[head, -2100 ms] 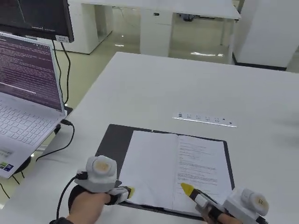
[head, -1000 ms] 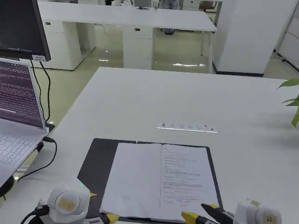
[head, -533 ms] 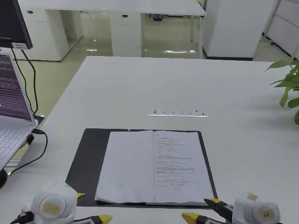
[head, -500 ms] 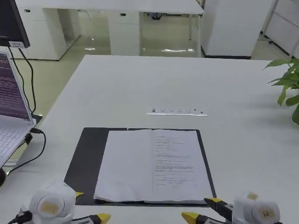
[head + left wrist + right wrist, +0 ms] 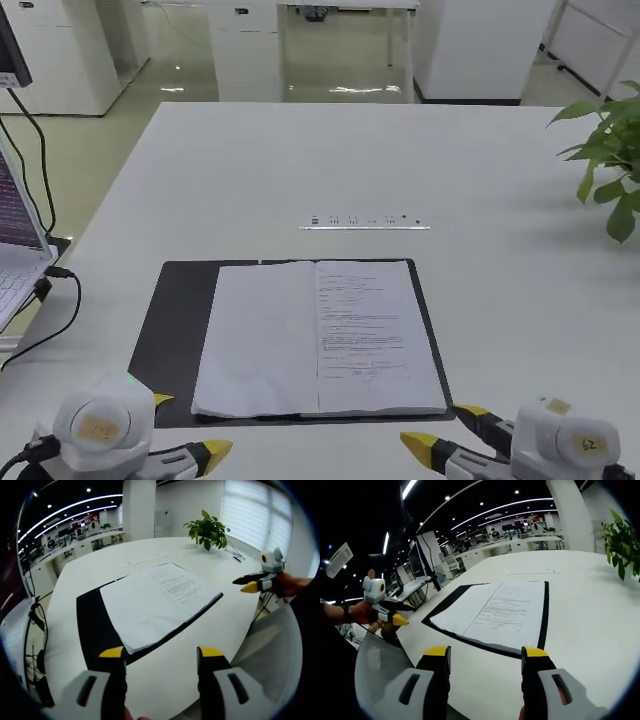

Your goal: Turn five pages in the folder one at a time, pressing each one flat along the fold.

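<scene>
Folder (image 5: 180, 330) lies open flat on surface (image 5: 300, 160); left gripper (image 5: 190, 425) and right gripper (image 5: 443, 428), both released, hover at its near edge.

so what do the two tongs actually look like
Both are white plastic with yellow tips. The left tongs have a rounded housing with a tan disc on top and a black cable at the rear. The right tongs have dark arms behind the tips and a tan disc with a dark marking.

The right gripper (image 5: 442, 426) bears "62"; print on the page (image 5: 365, 330) is unreadable.
</scene>
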### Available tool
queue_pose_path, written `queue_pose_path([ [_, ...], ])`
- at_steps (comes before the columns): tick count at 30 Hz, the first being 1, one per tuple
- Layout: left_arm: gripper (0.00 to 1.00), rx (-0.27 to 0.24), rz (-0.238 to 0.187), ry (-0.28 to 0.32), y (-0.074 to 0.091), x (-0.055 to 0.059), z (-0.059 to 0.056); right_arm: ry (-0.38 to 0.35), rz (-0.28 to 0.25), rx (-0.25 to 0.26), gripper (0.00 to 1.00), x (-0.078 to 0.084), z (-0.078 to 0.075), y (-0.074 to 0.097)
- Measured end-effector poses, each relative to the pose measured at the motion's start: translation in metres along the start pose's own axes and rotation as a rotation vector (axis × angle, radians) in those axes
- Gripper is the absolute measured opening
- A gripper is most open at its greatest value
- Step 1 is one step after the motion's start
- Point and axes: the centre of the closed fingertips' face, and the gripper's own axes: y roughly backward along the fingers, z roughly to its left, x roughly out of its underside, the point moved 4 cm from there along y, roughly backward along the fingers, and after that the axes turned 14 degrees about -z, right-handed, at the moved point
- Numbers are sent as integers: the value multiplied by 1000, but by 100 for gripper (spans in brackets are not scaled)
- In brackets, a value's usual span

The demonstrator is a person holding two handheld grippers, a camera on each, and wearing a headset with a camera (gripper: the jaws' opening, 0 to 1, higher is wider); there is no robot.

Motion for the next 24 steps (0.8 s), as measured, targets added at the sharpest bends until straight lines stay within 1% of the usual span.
queue_pose_path([
  [4, 56, 23, 8, -12, -4, -4, -5, -34, -25, 19, 55, -3, -4, 2],
  [9, 55, 74, 17, -42, -16, -12, -17, -37, -12, 25, 56, 1, -3, 5],
  [12, 55, 109, 20, -62, -28, -20, -25, -40, -12, 29, 56, 3, -4, 7],
  [17, 54, 149, 12, -73, -45, -34, -34, -54, -6, 36, 57, 5, -6, 12],
  [19, 53, 173, 7, -64, -53, -41, -39, -58, -5, 41, 57, 6, -7, 13],
  [20, 53, 196, -3, -40, -58, -46, -43, -62, -3, 46, 57, 7, -8, 14],
  [21, 53, 202, -6, -42, -62, -50, -46, -64, -3, 47, 57, 7, -9, 15],
  [22, 53, 202, -6, -46, -64, -51, -46, -68, -4, 51, 57, 7, -9, 15],
  [23, 53, 214, -4, -65, -69, -55, -50, -71, -4, 53, 57, 7, -10, 16],
  [24, 52, 223, -3, -71, -73, -57, -52, -77, -5, 56, 57, 7, -11, 16],
])
